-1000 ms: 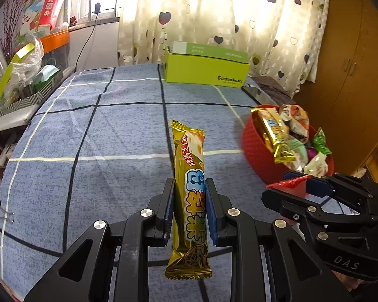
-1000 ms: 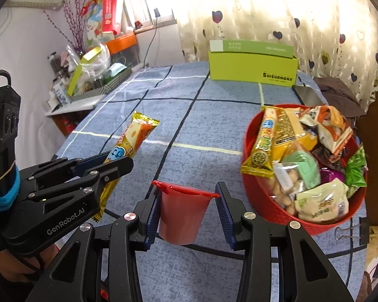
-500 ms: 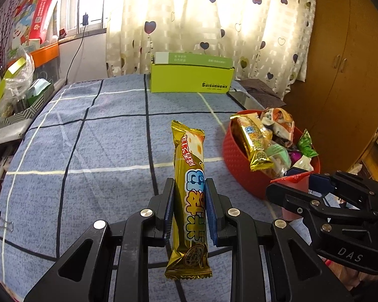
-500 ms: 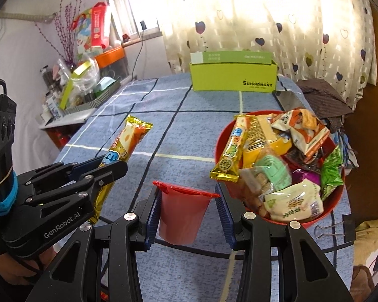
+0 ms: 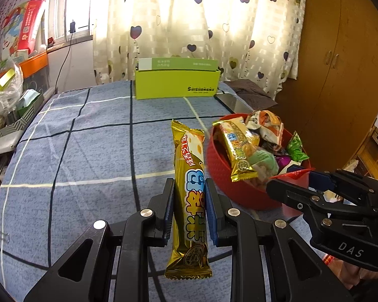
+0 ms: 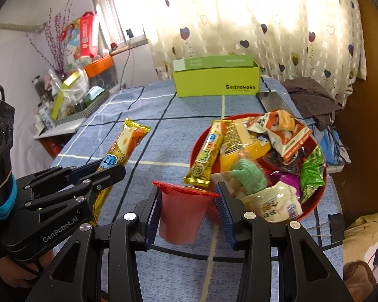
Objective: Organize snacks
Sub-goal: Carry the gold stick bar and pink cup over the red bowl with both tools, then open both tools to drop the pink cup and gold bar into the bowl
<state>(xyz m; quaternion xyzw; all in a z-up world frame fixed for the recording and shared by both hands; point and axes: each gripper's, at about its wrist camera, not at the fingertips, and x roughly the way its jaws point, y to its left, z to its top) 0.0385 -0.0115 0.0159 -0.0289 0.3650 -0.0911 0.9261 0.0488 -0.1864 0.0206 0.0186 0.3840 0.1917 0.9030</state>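
Two wrist fisheyes, side by side, angled down, sharing red bowl (image 5: 221,173), green box (image 6: 215,83), edges distorted

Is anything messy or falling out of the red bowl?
Yes. The red bowl is heaped full, and one gold snack bar hangs over its rim, tilted toward the table. Nothing has spilled onto the cloth that I can see.

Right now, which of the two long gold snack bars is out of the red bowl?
The gold snack bar clamped upright in the left gripper; its twin lies in the red bowl among other packets.
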